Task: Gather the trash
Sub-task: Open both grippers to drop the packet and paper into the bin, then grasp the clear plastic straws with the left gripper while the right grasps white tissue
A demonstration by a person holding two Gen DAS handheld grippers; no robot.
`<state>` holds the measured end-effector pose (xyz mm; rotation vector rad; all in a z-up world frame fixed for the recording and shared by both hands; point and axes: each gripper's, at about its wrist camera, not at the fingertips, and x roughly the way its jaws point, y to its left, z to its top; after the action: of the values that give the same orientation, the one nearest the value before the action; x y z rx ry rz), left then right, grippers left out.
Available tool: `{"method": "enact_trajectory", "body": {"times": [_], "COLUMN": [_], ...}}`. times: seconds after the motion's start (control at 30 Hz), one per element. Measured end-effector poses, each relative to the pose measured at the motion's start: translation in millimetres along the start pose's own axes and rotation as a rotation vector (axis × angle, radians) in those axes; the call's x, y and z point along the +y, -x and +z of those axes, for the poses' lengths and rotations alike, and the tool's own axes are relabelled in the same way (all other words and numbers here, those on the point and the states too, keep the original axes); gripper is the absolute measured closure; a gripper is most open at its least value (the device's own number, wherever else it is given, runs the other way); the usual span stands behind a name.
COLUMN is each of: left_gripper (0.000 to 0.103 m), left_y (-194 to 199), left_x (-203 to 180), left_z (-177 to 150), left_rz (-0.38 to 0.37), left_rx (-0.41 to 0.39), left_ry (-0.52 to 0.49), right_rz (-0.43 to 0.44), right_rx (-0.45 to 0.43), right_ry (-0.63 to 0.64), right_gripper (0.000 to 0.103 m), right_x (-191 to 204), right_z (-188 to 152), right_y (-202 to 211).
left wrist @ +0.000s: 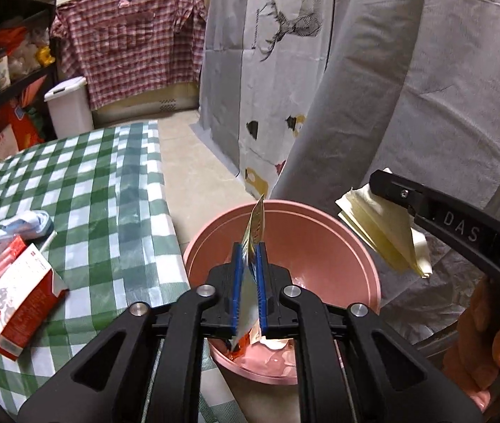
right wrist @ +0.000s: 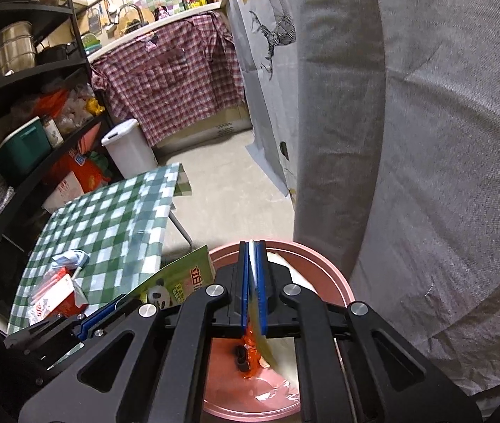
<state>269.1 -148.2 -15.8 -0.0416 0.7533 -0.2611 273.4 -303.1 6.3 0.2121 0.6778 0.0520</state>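
Pinching thin, limp trash, you had both grippers over the pink basin (left wrist: 338, 232): the left gripper (left wrist: 250, 246) pressed on a light foil wrapper (left wrist: 257, 222), the right gripper (right wrist: 253, 246) clamping soft folded tissue (left wrist: 384, 232), both likely best gripped mid-sheet

Your basin (left wrist: 324, 232) sat just off the table's (left wrist: 109, 183) right edge, and both your grippers hung over it — the left gripper (left wrist: 250, 282) above its middle with a wrapper (left wrist: 255, 225) pinched between the pads, the right gripper (right wrist: 254, 282) to its right, clamped on a folded paper wad (left wrist: 377, 232). Scraps (right wrist: 250, 356) lay in the basin's bottom. On the table, at its left, a carton (left wrist: 17, 303) lay on its side with a crumpled cloth (left wrist: 29, 224) behind it. Beyond the table's far end stood a lidded bin (left wrist: 68, 107), shelves (right wrist: 20, 77) to its left.
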Motion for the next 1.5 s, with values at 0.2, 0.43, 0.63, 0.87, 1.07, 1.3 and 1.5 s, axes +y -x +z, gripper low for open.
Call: {"method": "enact_trajectory", "body": {"times": [0.2,0.43,0.63,0.87,1.07,1.3,1.5], "left_gripper": [0.079,0.079,0.079,0.079,0.079,0.080,0.086], "left_y": [2.8,10.5,28.3,59.0,94.0,136.3,158.5], "left_x": [4.5,8.8,17.0,45.7,87.6,153.3,204.1], "left_z": [-1.3,-0.6,2.0,6.5,15.7,32.0,31.5], "left_rz": [0.009,0.020,0.031,0.061,0.102,0.161,0.171], "left_rx": [-0.009,-0.012,-0.025,-0.032,-0.038,-0.072,-0.091], "left_ry": [0.010,0.005,0.001,0.008,-0.004,-0.012,-0.002], "right_rz": [-0.013,-0.011,-0.004,0.028,0.078,0.203,0.281], "right_rx": [-0.007,-0.015,-0.029,-0.073,-0.102,-0.093,-0.064], "right_ry": [-0.022,-0.035,-0.029,0.038,0.107,0.143,0.227], "right_gripper": [0.067,0.067,0.067,0.067,0.071,0.088,0.090], "right_x": [-3.6,-4.7,-1.4,24.1,55.7,91.1,126.9], "right_z": [0.1,-0.3,-1.1,-4.8,-10.5,-22.4,-45.1], "right_y": [0.1,2.1,7.9,23.9,38.6,50.0,53.4]}}
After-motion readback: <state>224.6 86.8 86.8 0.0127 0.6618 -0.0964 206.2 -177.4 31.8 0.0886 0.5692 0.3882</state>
